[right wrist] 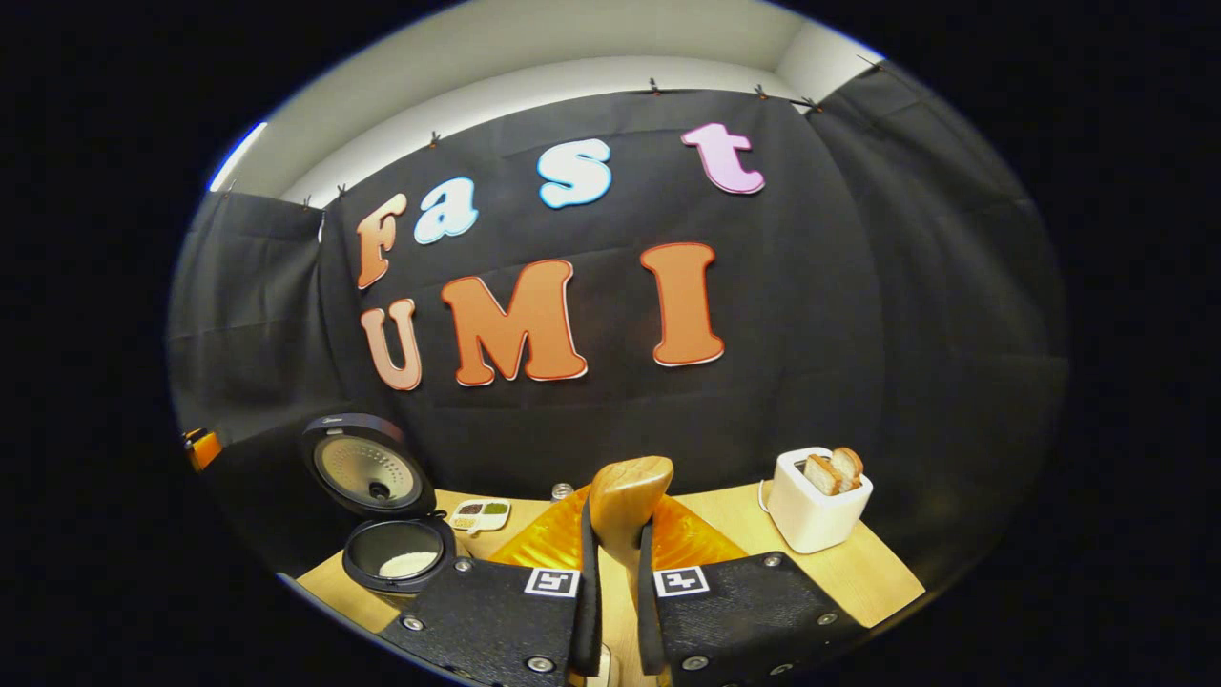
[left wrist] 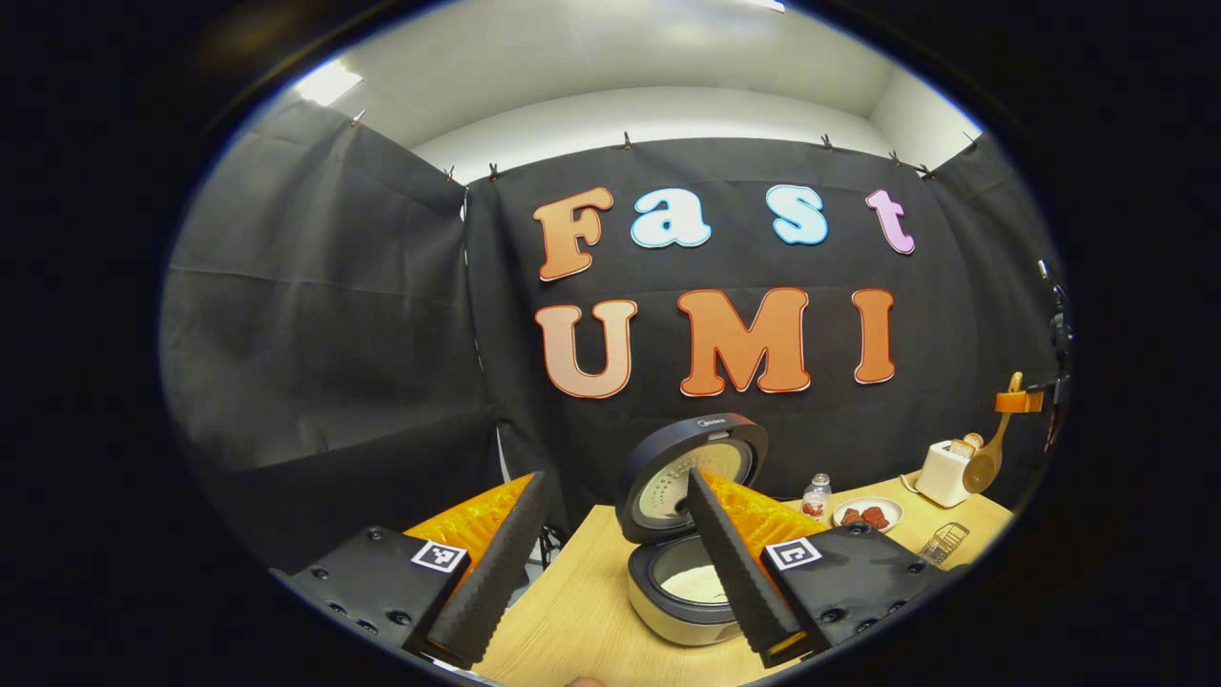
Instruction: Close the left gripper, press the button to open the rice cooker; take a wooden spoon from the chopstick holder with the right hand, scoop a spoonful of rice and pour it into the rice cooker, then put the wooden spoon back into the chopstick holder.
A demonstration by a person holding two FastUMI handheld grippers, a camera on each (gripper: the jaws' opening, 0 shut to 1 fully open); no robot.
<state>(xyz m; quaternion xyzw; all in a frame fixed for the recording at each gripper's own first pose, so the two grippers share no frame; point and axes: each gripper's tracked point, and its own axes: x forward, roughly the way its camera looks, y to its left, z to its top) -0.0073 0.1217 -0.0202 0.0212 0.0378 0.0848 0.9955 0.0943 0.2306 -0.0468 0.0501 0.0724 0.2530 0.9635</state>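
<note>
- Nearest, in the right gripper view, the right tool point(right wrist: 618, 611) has both fingers clamped on the handle of the spoon point(right wrist: 625, 510), which stands upright between them, bowl end up.
- In the left gripper view, the left tool point(left wrist: 620, 582) has its fingers spread wide apart, holding nothing, above the near edge of the table point(left wrist: 572, 611).
- Just past the left tool sits the cooker point(left wrist: 682, 582), lid swung up and open, with white rice in the pot.
- Cooker point(right wrist: 396, 558) sits at the table's left end in the right gripper view, lid up; a small tray point(right wrist: 480, 515) with compartments lies just beside it.
- Farther right on the table: small bottle point(left wrist: 816, 496), plate point(left wrist: 867, 516) with dark red pieces, wire rack point(left wrist: 944, 544).
- Toaster point(right wrist: 816, 501), white, two slices of bread sticking out, stands near the table's right end.
- Far right in the left gripper view, the spoon point(left wrist: 985, 465) hangs beside the toaster point(left wrist: 944, 472), gripped by the other tool point(left wrist: 1025, 399).
</note>
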